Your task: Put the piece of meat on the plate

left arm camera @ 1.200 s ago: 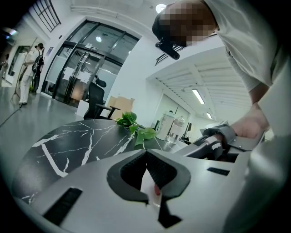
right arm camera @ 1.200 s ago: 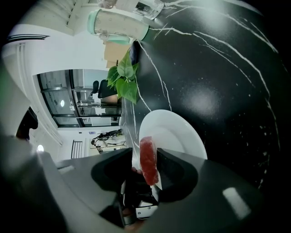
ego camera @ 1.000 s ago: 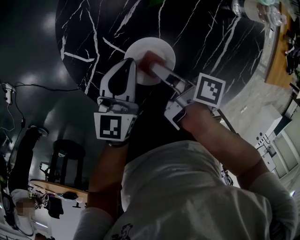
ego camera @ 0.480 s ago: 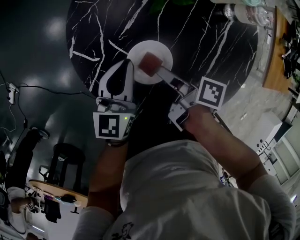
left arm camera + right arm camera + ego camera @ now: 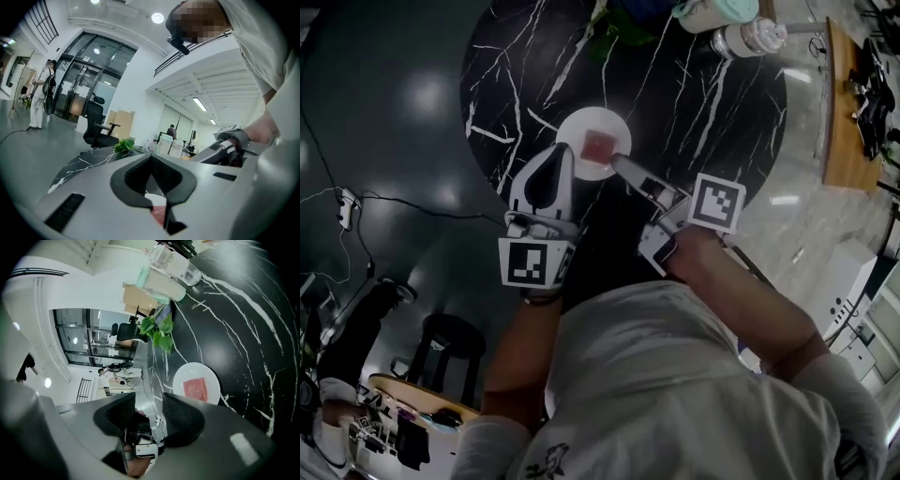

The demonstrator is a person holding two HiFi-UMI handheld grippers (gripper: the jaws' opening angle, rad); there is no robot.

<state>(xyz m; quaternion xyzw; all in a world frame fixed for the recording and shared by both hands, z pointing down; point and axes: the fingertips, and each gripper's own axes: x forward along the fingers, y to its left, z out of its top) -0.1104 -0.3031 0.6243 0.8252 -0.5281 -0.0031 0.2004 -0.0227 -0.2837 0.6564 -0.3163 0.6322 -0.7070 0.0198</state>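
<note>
A square red piece of meat (image 5: 598,146) lies flat on the small white plate (image 5: 577,128) near the front edge of the round black marble table (image 5: 703,103). My right gripper (image 5: 620,165) sits just to the plate's near right, open and empty; in the right gripper view the meat (image 5: 196,389) rests on the plate (image 5: 212,380) beyond the parted jaws (image 5: 150,406). My left gripper (image 5: 563,159) hovers at the plate's near left, shut on nothing. Through its jaws (image 5: 157,187), a sliver of plate (image 5: 154,200) and meat (image 5: 159,213) shows.
A leafy green plant (image 5: 614,28) and clear jugs (image 5: 741,37) stand at the table's far side. A wooden desk (image 5: 848,103) is off to the right. A black stool (image 5: 450,337) and a cable (image 5: 394,202) are on the floor to the left.
The right gripper carried the meat onto the plate, let it go and drew back a little toward me. The left gripper stayed beside the plate.
</note>
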